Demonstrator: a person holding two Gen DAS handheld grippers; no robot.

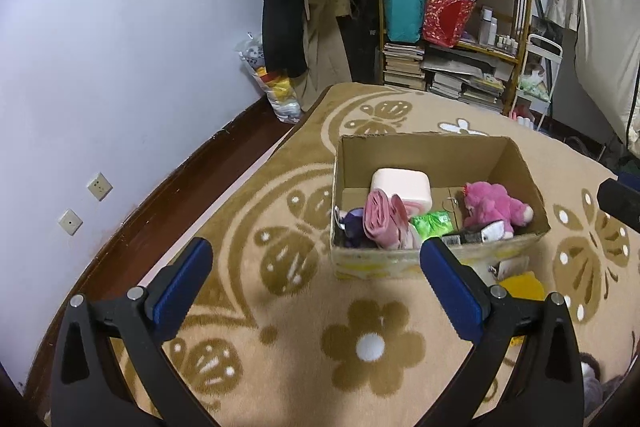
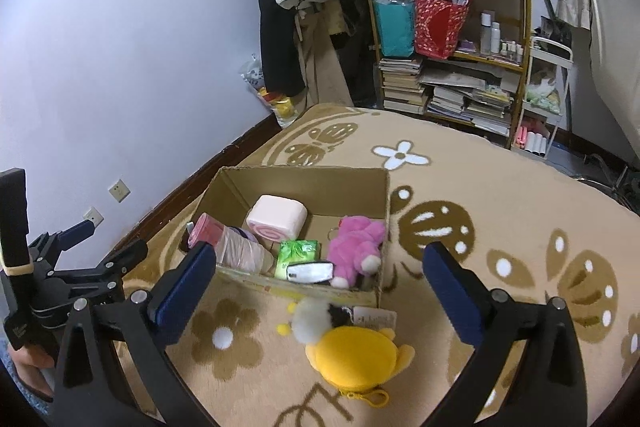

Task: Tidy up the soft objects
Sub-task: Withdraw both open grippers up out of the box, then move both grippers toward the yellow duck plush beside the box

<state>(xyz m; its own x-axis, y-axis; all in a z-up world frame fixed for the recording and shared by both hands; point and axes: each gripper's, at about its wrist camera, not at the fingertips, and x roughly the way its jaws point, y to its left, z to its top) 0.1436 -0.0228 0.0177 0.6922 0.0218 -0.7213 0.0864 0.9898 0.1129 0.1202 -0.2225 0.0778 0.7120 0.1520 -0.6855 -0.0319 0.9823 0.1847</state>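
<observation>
We hold our left gripper (image 1: 316, 259) and right gripper (image 2: 320, 267) spread wide and empty above the rug (image 2: 500, 187), the yellow plush (image 2: 356, 355) lying on it just before the cardboard box (image 2: 304, 173) of soft toys.

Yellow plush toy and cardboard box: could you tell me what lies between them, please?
In the right wrist view, a white pompom and a paper tag lie between the yellow plush toy and the cardboard box.

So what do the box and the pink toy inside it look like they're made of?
Box: brown corrugated cardboard, matte, with a raw ragged top edge. Pink toy: plush fabric, judging by its fuzzy pile and soft, slumped shape.
</observation>
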